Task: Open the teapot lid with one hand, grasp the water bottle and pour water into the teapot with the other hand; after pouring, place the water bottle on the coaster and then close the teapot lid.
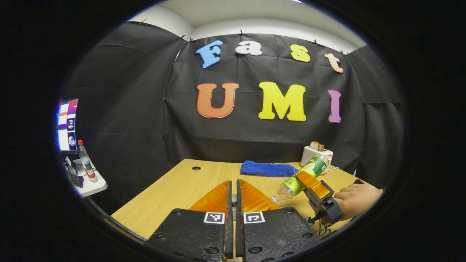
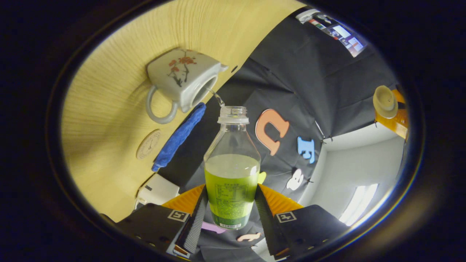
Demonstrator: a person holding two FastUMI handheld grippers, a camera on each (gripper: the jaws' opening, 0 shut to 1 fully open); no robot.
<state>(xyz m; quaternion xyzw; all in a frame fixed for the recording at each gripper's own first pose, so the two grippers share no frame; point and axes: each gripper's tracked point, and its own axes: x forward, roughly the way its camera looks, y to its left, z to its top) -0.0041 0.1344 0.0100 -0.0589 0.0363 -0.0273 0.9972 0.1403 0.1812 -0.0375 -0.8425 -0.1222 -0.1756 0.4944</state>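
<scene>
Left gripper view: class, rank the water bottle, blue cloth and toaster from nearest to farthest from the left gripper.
1. Water bottle, tilted, ahead right of the left gripper.
2. Blue cloth, beyond, mid-table.
3. Toaster, far right edge by the wall.

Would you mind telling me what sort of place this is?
Probably a staged recording booth: black cloth wall behind a wooden table, a monitor at the side, and household props such as a toaster and teapot.

Even indoor light, sharp centre, fisheye warp at edges; glare on monitor (image 1: 67, 123).
</scene>
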